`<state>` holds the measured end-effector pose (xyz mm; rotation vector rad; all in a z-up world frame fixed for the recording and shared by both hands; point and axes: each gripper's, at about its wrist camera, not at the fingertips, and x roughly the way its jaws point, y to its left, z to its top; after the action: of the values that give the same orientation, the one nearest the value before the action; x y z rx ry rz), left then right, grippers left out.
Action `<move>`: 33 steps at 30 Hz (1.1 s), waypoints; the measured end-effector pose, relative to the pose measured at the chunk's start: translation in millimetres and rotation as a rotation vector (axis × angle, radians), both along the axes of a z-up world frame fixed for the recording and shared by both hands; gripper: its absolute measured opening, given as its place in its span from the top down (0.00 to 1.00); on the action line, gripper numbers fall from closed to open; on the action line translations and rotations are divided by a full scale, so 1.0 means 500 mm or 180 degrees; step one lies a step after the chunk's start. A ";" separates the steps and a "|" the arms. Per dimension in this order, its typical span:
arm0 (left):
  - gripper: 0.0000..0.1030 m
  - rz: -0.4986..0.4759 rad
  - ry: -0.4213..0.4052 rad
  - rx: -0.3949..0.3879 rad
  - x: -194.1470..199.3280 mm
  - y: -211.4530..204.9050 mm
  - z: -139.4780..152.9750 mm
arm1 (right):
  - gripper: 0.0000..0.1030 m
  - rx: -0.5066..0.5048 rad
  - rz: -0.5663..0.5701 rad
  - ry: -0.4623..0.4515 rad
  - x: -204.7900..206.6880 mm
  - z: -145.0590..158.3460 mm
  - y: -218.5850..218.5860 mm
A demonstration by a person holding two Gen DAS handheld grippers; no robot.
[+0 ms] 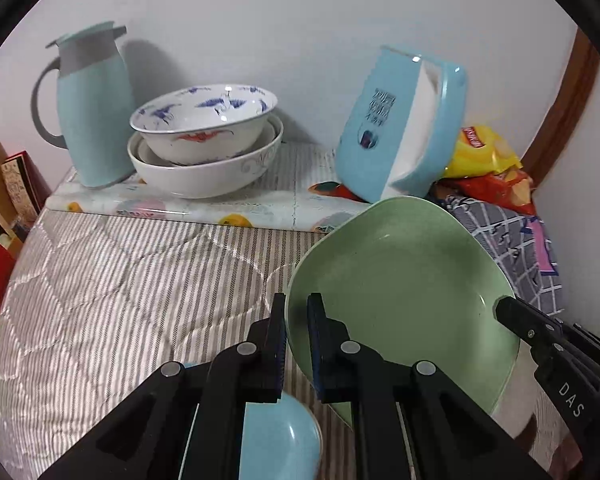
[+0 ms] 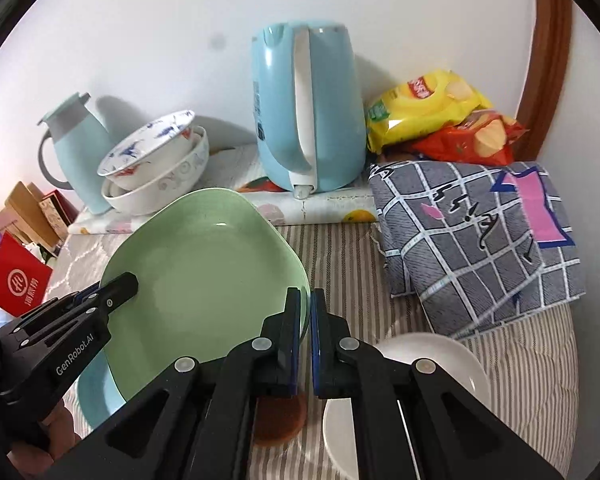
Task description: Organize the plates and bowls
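Observation:
A green plate (image 1: 404, 280) is held up off the striped bed cover, gripped on two sides. My left gripper (image 1: 297, 312) is shut on its left rim. My right gripper (image 2: 305, 308) is shut on its right rim (image 2: 204, 276). The right gripper's finger also shows in the left wrist view (image 1: 516, 316). A blue bowl (image 1: 280, 440) lies under the left gripper. A white plate (image 2: 420, 364) and a brown coaster (image 2: 278, 416) lie under the right gripper. Stacked white patterned bowls (image 1: 204, 140) sit at the back on a floral board (image 1: 260, 208).
A light blue thermos jug (image 1: 92, 108) stands left of the stacked bowls. A blue electric kettle (image 2: 308, 108) stands on the board. Snack bags (image 2: 440, 116) and a folded checked cloth (image 2: 480, 232) lie at the right. Boxes and a red bag (image 2: 16, 284) sit at the left edge.

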<state>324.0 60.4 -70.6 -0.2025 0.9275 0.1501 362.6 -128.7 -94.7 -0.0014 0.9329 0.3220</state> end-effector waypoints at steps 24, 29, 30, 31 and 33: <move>0.90 0.0194 -0.0214 -0.0117 -0.245 0.017 0.054 | 0.97 0.0109 0.0115 -0.0261 -0.221 0.071 -0.013; 0.90 0.0244 -0.0196 -0.0120 -0.265 0.033 0.044 | 0.97 0.0106 0.0166 -0.0244 -0.235 0.061 0.004; 0.90 0.0261 -0.0193 -0.0117 -0.268 0.038 0.043 | 0.97 0.0101 0.0182 -0.0246 -0.236 0.060 0.009; 0.90 0.0284 -0.0188 -0.0113 -0.271 0.043 0.040 | 0.97 0.0098 0.0210 -0.0245 -0.237 0.056 0.016; 0.90 0.0333 -0.0174 -0.0112 -0.277 0.056 0.034 | 0.97 0.0099 0.0261 -0.0229 -0.236 0.050 0.028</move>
<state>185.3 88.2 -53.3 -0.2866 0.8659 0.2238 244.6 -114.6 -69.8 -0.0226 0.8580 0.4097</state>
